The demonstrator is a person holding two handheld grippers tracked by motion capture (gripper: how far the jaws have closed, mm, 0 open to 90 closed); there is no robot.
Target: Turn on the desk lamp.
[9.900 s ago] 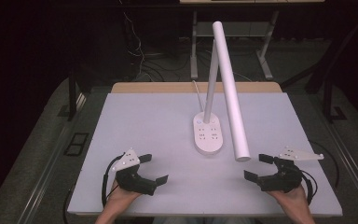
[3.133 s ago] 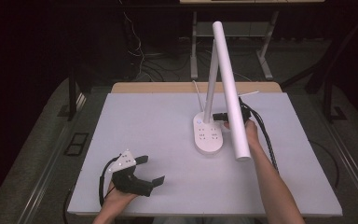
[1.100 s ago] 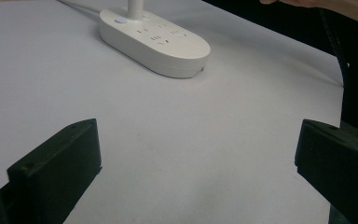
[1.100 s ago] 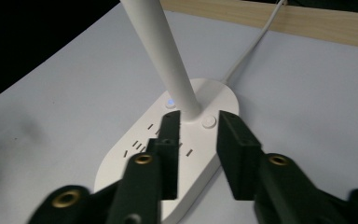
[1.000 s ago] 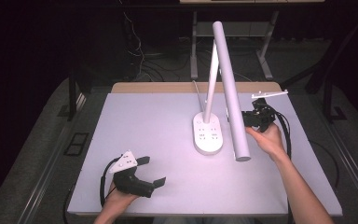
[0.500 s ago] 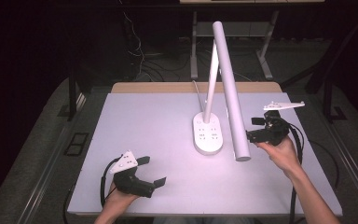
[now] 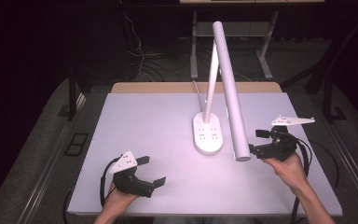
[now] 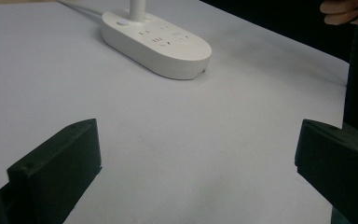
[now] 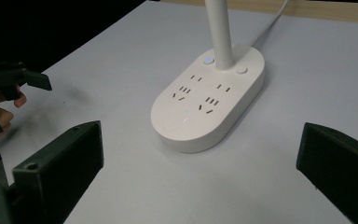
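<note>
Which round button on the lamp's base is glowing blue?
On the lamp base, the button just left of the white stem in the right gripper view glows blue. The other button, right of the stem, is plain white and unlit.

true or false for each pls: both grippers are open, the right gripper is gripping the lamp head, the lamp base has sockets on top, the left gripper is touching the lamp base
1. Both grippers are open: true. The left gripper and right gripper hold nothing between their fingers.
2. The right gripper grips the lamp head: false. It sits beside the head's lower end, apart from it.
3. The lamp base has sockets on top: true.
4. The left gripper touches the lamp base: false. It rests near the table's front edge, well away from the base.
</note>
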